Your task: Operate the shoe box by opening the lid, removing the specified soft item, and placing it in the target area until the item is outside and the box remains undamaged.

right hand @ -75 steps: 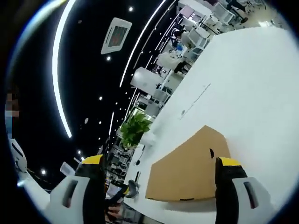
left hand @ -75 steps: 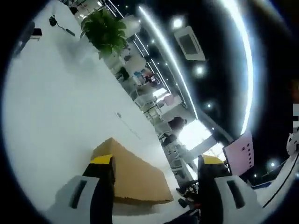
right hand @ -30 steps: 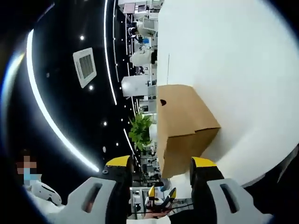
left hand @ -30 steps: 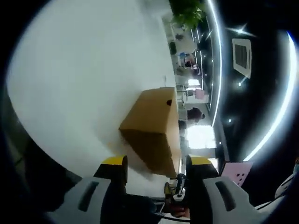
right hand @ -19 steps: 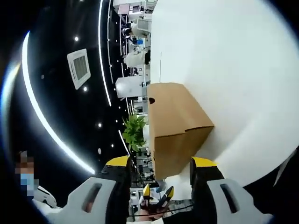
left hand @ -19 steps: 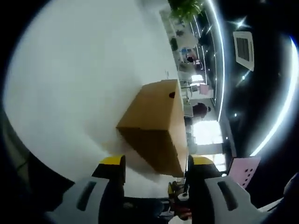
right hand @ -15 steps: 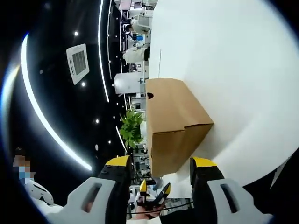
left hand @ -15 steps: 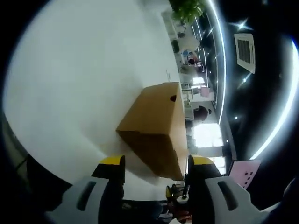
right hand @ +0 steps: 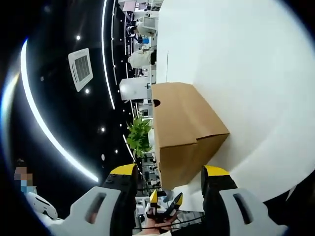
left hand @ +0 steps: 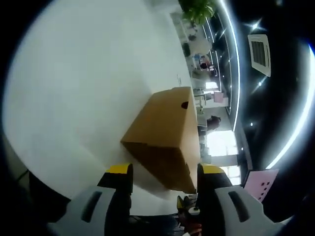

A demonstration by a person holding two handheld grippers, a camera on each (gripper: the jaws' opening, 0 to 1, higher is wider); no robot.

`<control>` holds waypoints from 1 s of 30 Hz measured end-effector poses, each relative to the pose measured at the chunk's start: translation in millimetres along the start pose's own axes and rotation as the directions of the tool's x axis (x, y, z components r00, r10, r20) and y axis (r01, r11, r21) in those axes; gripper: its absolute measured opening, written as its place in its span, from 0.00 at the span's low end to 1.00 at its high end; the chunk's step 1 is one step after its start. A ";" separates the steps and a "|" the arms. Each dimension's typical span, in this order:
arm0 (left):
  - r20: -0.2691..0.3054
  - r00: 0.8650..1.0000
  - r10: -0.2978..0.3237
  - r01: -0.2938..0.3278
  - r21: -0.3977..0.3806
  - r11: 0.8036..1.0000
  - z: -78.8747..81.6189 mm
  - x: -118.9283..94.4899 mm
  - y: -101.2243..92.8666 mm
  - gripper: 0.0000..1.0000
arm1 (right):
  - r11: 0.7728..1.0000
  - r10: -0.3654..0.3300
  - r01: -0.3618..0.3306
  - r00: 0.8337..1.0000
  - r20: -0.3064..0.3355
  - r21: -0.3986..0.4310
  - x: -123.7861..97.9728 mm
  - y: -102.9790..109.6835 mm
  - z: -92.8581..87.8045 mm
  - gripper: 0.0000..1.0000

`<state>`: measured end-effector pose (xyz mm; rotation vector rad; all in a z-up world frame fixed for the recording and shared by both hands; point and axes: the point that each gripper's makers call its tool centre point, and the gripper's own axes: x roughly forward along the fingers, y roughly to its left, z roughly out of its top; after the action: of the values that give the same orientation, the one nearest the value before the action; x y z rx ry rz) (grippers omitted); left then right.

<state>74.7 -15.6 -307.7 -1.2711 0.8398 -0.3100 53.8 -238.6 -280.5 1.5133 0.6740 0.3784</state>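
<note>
A wide white desk [left hand: 74, 83] carries a closed brown cardboard shoe box [left hand: 165, 130], lying just ahead of the left tool [left hand: 160, 179] and the right tool [right hand: 170, 182]. Both tools stand released, holding nothing. The box looks light and stiff but easily dented; its lid edge seems the best hold.

Loads of room here tbh. The table [left hand: 83, 88] is bare white all around the box [left hand: 165, 132], so either gripper can come at it from any side. The box is the one obstacle on it, lid down, sitting just ahead of the left gripper [left hand: 160, 172] and the right gripper [right hand: 170, 173]. Both have their jaws spread with nothing between them. A plant [right hand: 139, 135] stands well behind the box, out of the way.
</note>
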 end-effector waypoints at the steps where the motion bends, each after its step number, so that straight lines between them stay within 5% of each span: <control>1: 0.002 1.000 -0.003 0.003 -0.006 1.000 0.7 0.1 -0.2 0.52 | 1.000 0.000 0.000 1.000 0.002 -0.004 0.1 1.0 -0.8 0.52; 9: 0.017 1.000 0.008 -0.007 -0.011 1.000 7.2 4.9 -1.1 0.44 | 1.000 -0.001 0.001 1.000 -0.016 -0.002 9.0 7.9 -5.1 0.52; 14: 0.026 1.000 0.001 -0.001 -0.021 1.000 13.3 7.8 -2.1 0.43 | 0.998 0.026 -0.028 0.999 0.030 0.049 12.1 11.6 3.3 0.51; 21: 0.030 1.000 0.004 -0.003 -0.011 1.000 16.0 8.7 -3.0 0.34 | 0.999 0.031 -0.033 0.999 0.039 0.042 12.0 14.9 5.2 0.41; 30: 0.016 1.000 -0.009 0.010 -0.023 1.000 14.6 11.3 -4.1 0.33 | 0.998 0.008 -0.011 0.999 0.039 0.069 12.7 -4.0 12.6 0.31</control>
<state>93.5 -13.6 -307.4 -1.2977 0.8261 -0.2984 70.6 -240.8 -287.5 1.5865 0.6557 0.3351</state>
